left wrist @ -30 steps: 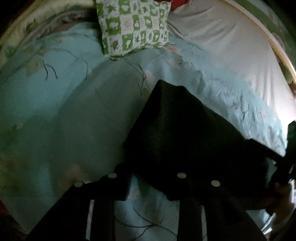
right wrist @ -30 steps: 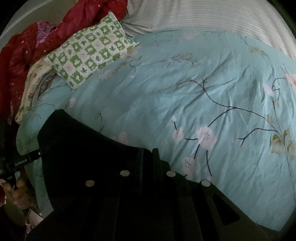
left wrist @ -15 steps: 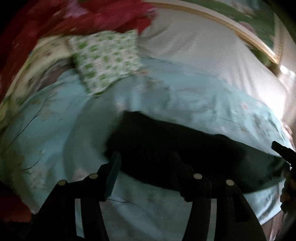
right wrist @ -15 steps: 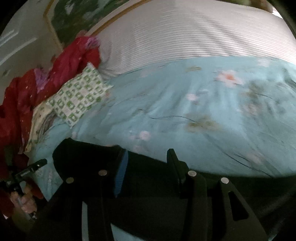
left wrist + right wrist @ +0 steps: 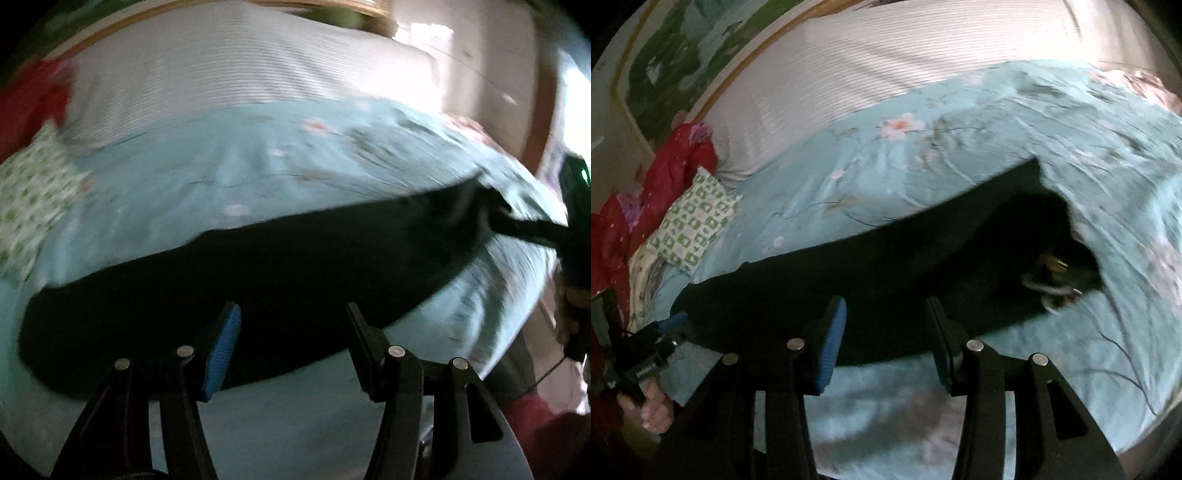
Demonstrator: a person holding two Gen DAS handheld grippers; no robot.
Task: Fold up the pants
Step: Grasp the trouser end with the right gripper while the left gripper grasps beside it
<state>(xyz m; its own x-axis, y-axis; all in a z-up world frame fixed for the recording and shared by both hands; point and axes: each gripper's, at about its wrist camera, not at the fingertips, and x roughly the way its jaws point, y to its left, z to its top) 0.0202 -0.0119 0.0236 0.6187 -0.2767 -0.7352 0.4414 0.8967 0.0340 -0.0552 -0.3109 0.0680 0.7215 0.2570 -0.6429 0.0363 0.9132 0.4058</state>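
Now, going from the left, a red blanket (image 5: 635, 206) is bunched at the left edge of the bed, and just beside it lies a green-and-white checked pillow (image 5: 696, 221) on the light blue floral duvet (image 5: 923, 166). Behind the duvet, toward the far edge of the bed, a white striped sheet (image 5: 886, 55) is seen, and a wooden frame (image 5: 746, 62) runs along it. The black pants (image 5: 886, 266) lie stretched as a long dark band across the duvet, near its front edge, from the left side to the right side. In the right wrist view the left gripper (image 5: 665, 328) is at the left end of the pants, held by a hand (image 5: 652, 410), and one blue pad is visible there. In the left wrist view the left gripper (image 5: 291, 347) has its two fingers spread wide, with nothing between them, above the front border of the pants (image 5: 258, 280). The right gripper (image 5: 886, 343) is also spread wide and holds nothing, over the front border of the pants. At the right end of the pants, small metal pieces (image 5: 1056, 269) shine on the fabric; what they are is not clear. The left wrist view is blurred.
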